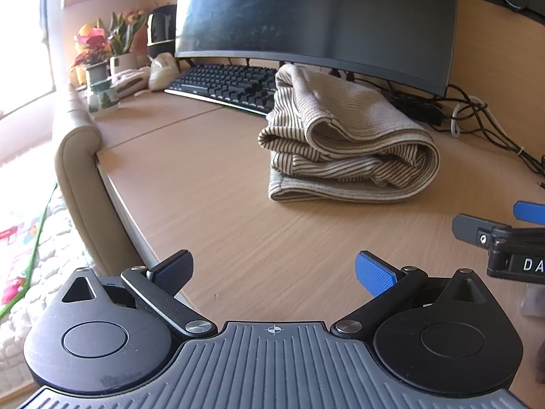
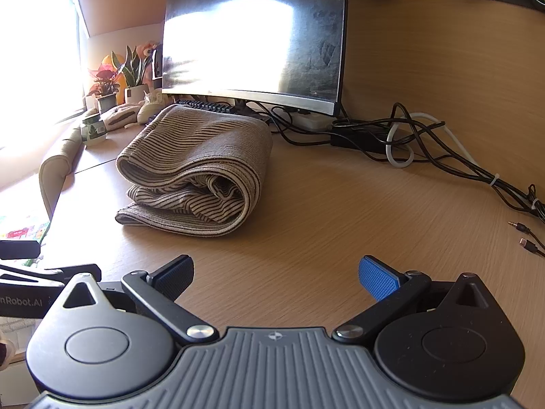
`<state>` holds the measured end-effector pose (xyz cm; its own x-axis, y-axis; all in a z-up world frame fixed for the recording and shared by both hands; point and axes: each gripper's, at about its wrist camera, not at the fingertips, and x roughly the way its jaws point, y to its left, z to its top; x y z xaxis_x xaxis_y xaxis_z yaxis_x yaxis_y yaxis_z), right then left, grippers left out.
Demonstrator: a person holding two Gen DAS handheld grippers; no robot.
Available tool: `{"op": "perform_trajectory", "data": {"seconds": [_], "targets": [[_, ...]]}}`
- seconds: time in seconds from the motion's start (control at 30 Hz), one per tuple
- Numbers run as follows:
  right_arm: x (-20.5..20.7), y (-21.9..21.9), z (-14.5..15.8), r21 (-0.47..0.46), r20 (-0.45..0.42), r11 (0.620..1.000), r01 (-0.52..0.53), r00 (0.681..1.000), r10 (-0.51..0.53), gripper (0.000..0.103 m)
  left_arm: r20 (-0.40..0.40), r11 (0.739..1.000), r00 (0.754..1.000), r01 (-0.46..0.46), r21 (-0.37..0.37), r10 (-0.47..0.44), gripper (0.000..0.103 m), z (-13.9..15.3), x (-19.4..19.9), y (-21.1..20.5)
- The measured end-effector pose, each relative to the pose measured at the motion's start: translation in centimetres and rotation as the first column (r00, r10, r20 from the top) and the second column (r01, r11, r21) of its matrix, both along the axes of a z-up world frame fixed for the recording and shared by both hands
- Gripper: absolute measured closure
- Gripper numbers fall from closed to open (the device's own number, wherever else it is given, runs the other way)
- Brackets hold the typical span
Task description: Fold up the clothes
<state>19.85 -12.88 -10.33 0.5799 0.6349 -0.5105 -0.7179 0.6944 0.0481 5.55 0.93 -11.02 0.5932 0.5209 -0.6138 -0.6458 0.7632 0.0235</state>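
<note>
While both grippers hover with fingers spread and empty, the left gripper [image 1: 274,274] and right gripper [image 2: 276,277] face the folded striped garment [image 1: 344,146] lying ahead on the desk [image 1: 221,211]; neither touches it

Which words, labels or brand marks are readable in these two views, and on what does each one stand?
"DA", cut off by the frame edge: white letters on the black body of the right gripper, in the left wrist view.
"nRobot.AI", start cut off: pale letters on the black body of the left gripper, in the right wrist view.
Small white-and-green patterned jar: print too small to read.
</note>
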Motion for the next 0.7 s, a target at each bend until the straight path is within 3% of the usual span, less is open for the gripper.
{"op": "perform_trajectory", "data": {"seconds": [0.43,0.7], "targets": [[0.0,0.1,0.0,-0.009,-0.004,1.000,0.001,1.000,-0.001,0.000,0.009,0.999,0.999,0.033,-0.025,-0.033,0.000,-0.3,0.3,0.2],[0.1,0.6,-0.2,-0.038,-0.011,0.999,-0.017,1.000,0.016,0.000,0.082,0.998,0.995,0.064,0.001,-0.064,0.000,0.8,1.3,1.3]]}}
